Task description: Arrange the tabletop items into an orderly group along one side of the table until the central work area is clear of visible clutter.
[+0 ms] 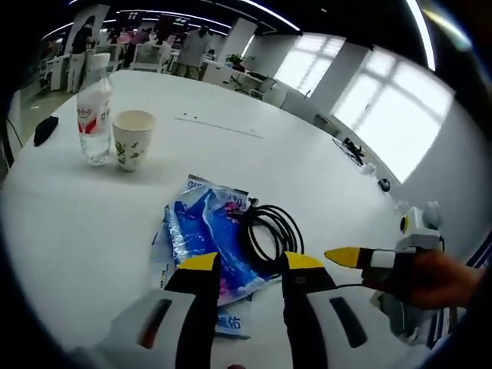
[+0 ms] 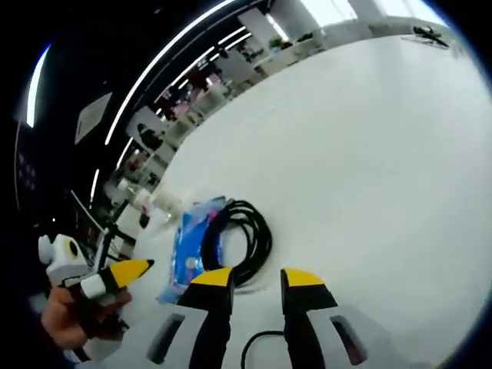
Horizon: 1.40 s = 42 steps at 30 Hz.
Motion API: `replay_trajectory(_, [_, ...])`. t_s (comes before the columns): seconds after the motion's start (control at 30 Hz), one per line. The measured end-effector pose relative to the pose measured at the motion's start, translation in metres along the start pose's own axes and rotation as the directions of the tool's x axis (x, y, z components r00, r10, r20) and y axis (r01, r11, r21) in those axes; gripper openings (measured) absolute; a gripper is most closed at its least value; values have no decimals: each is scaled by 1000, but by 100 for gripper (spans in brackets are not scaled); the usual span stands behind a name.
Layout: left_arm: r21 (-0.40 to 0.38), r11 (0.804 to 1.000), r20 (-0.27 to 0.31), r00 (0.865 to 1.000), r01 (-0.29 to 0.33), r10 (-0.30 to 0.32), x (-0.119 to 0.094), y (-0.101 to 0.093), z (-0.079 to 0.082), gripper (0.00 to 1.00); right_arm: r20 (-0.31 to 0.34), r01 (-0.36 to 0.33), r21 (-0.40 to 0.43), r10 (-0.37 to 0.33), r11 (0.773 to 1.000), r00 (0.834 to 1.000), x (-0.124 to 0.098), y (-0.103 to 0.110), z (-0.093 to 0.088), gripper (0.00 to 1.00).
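Left gripper view: white table; blue plastic packet with coiled black cable touching its right edge, just ahead of the left gripper, jaws apart, empty. Water bottle beside paper cup, far left. Right gripper: jaws apart, empty, beside the cable.

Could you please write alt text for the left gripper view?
The left gripper, jaws open, hovers over a blue plastic packet and a coiled black cable on a white table. A water bottle and paper cup stand beyond; the right gripper enters from the right.
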<state>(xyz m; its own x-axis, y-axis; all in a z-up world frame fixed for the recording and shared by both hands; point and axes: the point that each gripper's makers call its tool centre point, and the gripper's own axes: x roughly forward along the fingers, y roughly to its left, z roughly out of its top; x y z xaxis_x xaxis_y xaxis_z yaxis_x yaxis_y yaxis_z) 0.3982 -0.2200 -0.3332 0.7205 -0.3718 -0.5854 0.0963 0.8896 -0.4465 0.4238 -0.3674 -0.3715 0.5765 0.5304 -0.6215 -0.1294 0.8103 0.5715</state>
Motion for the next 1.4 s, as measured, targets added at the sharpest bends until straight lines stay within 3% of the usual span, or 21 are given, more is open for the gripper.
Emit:
replay_trajectory(0.27, [-23,1000,-26,1000,-14,14,21,2,-3,28,-2,-11,14,11,1000,1000,10,3,7,21])
replay_trajectory(0.57, [-84,996,-67,997,-27,22,36,-10,-11,26,-14,-13,34,13,999,1000,23,1,9,20])
replay_trajectory(1.0, [-63,994,-148,986,-84,74,67,9,-24,23,-26,19,80,-17,997,1000,42,-4,4,18])
replay_trajectory(1.03, [-60,995,-154,985,-86,76,61,0,-25,23,-27,20,80,-18,997,999,42,-4,4,18])
replay_trajectory(1.13, [-46,994,-167,982,-97,88,65,0,-28,17,-47,25,66,-22,997,999,46,-3,0,13])
replay_trajectory(1.2, [-42,994,-176,980,-96,87,71,3,-29,15,-58,24,40,-22,999,998,46,-1,-3,2])
replay_trajectory(1.27, [-8,994,-190,976,-106,103,61,-9,-30,12,-61,27,30,-26,999,998,45,2,-5,1])
replay_trajectory(1.4, [25,993,-194,974,-113,116,70,5,-31,10,-71,2,24,0,1000,997,43,13,-14,1])
